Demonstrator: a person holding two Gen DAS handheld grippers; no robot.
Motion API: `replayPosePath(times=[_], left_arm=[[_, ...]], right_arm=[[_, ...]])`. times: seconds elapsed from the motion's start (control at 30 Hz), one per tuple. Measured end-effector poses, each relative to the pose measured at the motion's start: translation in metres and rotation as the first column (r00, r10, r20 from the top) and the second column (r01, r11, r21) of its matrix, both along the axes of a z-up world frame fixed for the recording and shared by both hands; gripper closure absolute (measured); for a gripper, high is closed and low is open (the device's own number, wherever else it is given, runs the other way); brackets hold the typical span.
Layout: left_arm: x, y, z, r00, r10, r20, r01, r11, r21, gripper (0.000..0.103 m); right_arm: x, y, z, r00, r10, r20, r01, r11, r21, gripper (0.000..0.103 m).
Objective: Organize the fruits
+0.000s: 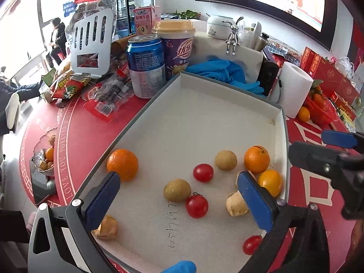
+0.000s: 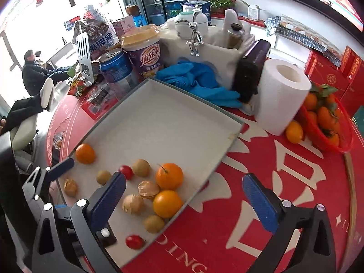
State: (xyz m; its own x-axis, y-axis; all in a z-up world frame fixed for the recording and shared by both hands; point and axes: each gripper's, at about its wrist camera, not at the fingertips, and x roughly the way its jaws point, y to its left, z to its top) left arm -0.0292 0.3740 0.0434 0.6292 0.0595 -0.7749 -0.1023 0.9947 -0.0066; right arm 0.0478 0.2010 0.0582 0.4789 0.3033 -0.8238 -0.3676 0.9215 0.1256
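Fruits sit loose in the white tray, all bunched at its near end, far half bare. Mix: orange alone by the left wall, two more oranges touching at the right wall, cherry tomatoes and brownish longan-like fruits scattered mid-tray, papery husked ones near the corners. No grouping by kind visible, so my read: sorting barely started, nearly all of it left. Target layout unclear from the task line.

More oranges are in a red basket off to the right on the red table, one loose orange just beside the paper roll.

Left hand-held gripper hangs low over the tray's near end, fingers spread wide, nothing between them; tomatoes and a longan lie in the gap below. Right hand-held gripper straddles the tray's right edge, likewise spread and empty, tilted down toward the orange pair.
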Motion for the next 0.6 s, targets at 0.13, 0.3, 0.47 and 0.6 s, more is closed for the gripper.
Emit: replayPosePath(times=[0.13, 0.3, 0.47, 0.6], left_arm=[[-0.001, -0.004, -0.003, 0.999, -0.002, -0.032, 0.002, 1.000, 0.011, 0.000], [-0.005, -0.011, -0.003, 0.999, 0.000, -0.034, 0.002, 0.998, 0.056, 0.000], [-0.008, -0.016, 0.001, 1.000, 0.002, -0.020, 0.000, 0.996, 0.085, 0.000], [-0.009, -0.017, 0.002, 1.000, -0.007, -0.017, 0.008, 0.996, 0.087, 0.000]], right_arm=[[-0.007, -0.005, -0.001, 1.000, 0.002, -0.017, -0.002, 1.000, -0.002, 0.000], [-0.009, -0.006, -0.006, 1.000, 0.007, -0.028, -0.007, 1.000, -0.028, 0.000], [-0.012, -0.006, -0.007, 1.000, 0.010, -0.028, -0.011, 0.999, -0.040, 0.000], [-0.014, -0.005, -0.006, 1.000, 0.009, -0.012, -0.010, 0.998, -0.062, 0.000]])
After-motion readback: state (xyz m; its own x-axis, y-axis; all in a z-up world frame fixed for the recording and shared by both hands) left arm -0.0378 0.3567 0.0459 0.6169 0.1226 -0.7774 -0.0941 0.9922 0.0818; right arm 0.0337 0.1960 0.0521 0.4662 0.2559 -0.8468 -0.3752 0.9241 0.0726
